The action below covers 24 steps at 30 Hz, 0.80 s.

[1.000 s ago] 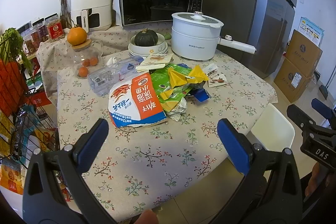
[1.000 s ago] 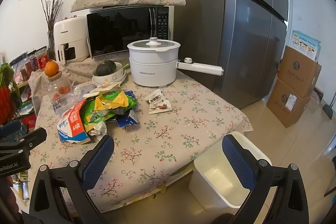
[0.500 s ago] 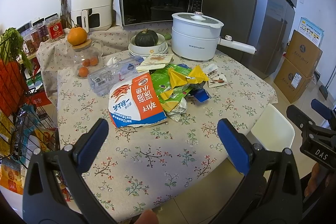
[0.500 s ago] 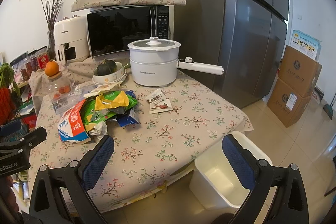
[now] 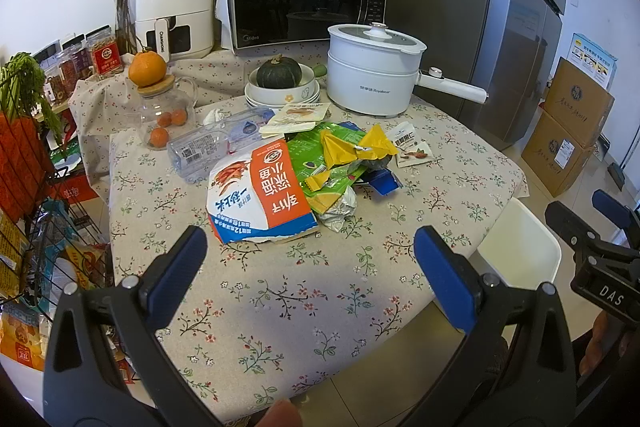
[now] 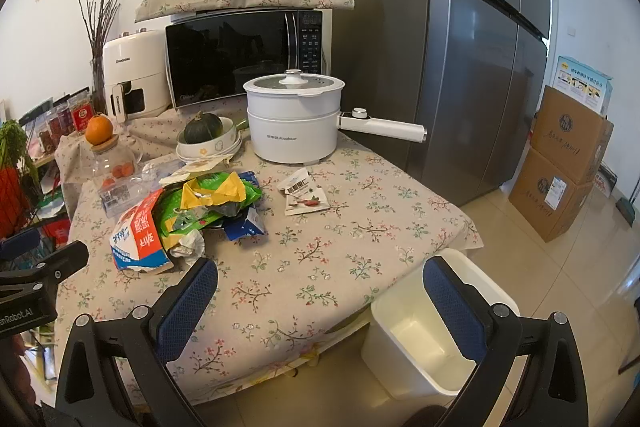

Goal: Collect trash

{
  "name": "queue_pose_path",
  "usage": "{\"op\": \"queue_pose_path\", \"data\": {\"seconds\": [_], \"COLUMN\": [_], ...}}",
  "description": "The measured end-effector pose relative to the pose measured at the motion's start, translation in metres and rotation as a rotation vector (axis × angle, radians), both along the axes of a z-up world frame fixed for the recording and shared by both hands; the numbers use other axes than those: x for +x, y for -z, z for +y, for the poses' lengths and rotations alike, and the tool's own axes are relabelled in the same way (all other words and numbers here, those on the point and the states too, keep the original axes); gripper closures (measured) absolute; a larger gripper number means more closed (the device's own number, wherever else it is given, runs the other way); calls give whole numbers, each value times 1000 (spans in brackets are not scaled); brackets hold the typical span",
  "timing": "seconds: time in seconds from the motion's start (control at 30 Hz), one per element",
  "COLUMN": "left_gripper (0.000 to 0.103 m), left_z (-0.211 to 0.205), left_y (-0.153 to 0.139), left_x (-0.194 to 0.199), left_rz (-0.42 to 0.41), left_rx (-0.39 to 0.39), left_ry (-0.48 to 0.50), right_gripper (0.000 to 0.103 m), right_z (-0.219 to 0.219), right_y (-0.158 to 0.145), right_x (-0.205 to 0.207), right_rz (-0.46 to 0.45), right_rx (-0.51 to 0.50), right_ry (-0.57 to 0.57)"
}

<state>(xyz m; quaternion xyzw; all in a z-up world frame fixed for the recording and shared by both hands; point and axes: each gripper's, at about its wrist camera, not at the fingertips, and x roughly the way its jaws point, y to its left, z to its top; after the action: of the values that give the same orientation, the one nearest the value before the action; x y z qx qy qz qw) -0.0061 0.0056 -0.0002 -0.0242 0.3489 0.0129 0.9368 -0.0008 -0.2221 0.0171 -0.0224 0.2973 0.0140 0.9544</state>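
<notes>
Bare tablecloth (image 5: 304, 291) before the wrapper pile (image 5: 320, 171)

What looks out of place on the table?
A heap of empty wrappers mid-table: a torn orange-and-white bag, green and yellow packets, crumpled foil, plus a clear plastic bottle lying on its side. A small snack packet lies apart. The white bin on the floor looks empty. Both grippers hang open.

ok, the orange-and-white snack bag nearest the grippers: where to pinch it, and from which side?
Probably the torn near edge of the orange-and-white bag. It lies flat on the tablecloth, and that ragged open end faces the open left gripper with nothing in between. Come in low from the front; its far and right sides are crowded by the green wrapper and the plastic bottle.
</notes>
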Motion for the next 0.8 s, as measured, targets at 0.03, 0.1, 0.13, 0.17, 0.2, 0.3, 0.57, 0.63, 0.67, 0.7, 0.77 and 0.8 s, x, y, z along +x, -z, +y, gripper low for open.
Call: {"op": "queue_pose_path", "data": {"seconds": [0.03,0.1,0.13,0.17,0.2,0.3,0.57,0.63,0.67,0.7,0.77,0.8], "left_gripper": [0,0,0,0,0,0,0,0,0,0,0,0], "left_z": [0,0,0,1,1,1,11,15,17,19,22,24], "left_y": [0,0,0,0,0,0,1,1,1,1,2,2], "left_x": [0,0,0,0,0,0,4,7,8,10,14,16], "left_rz": [1,3,4,5,5,7,25,29,30,33,43,51], "left_rx": [0,-1,-1,-1,-1,-1,-10,-10,-8,-6,-8,-9], "left_ry": [0,-1,-1,-1,-2,-2,-12,-18,-20,-21,-16,-14], "right_gripper": [0,0,0,0,0,0,0,0,0,0,0,0], "right_z": [0,0,0,0,0,0,-2,-3,-3,-4,-5,-6], "right_y": [0,0,0,0,0,1,1,-1,-3,-6,-11,-14], "right_x": [0,0,0,0,0,0,1,2,3,4,6,8], "right_rz": [1,2,1,1,1,4,7,3,3,5,9,11], "right_rx": [0,1,1,0,-2,-2,-11,-15,-15,-17,-21,-22], "right_ry": [0,1,1,1,3,1,-5,-7,-11,-14,-21,-25]}}
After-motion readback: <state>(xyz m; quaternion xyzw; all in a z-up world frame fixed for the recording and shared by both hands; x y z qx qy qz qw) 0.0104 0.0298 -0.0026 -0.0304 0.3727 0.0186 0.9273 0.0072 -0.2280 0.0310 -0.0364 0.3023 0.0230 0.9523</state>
